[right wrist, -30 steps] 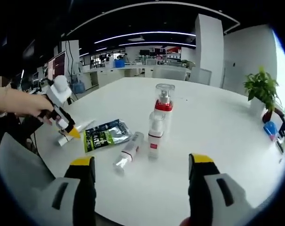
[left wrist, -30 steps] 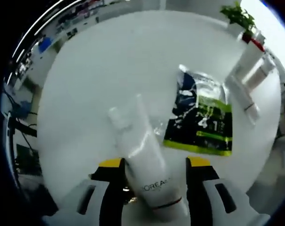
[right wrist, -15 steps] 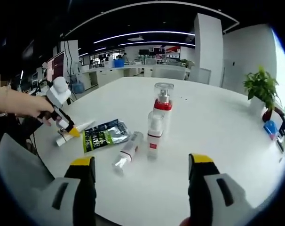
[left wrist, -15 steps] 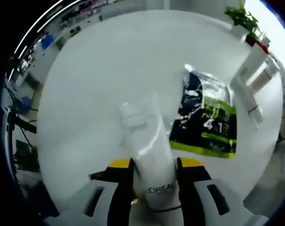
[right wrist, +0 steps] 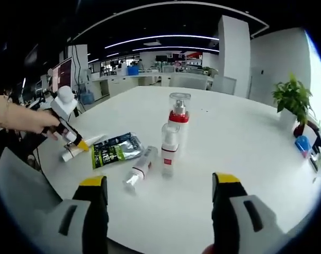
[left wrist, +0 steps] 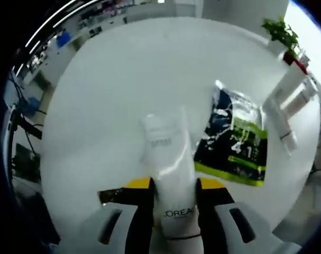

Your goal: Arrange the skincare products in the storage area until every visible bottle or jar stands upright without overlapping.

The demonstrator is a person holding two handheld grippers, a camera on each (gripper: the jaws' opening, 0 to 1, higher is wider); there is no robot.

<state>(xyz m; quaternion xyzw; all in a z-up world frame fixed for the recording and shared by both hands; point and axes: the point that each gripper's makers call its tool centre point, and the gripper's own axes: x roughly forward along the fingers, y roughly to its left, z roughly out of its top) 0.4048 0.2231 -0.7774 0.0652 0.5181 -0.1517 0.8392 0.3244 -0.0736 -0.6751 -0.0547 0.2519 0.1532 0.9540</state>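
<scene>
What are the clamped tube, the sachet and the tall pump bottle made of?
Tube: soft white plastic by its look, glossy, flat cap.
Sachet: foil or plastic film, with crinkles and glints.
Pump bottle: clear hard plastic or glass, cannot tell which; see-through cap, red collar.

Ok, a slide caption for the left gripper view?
Left gripper closed on a lying white tube, beside a green-black sachet on the white table.

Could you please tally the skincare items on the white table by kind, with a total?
Upright clear-capped bottles with red bands: 2 (taller, shorter)
Lying white bottle with a red band: 1
White squeeze tube between the left gripper's jaws: 1
Flat black-and-green foil sachet: 1
Total: 5
</scene>
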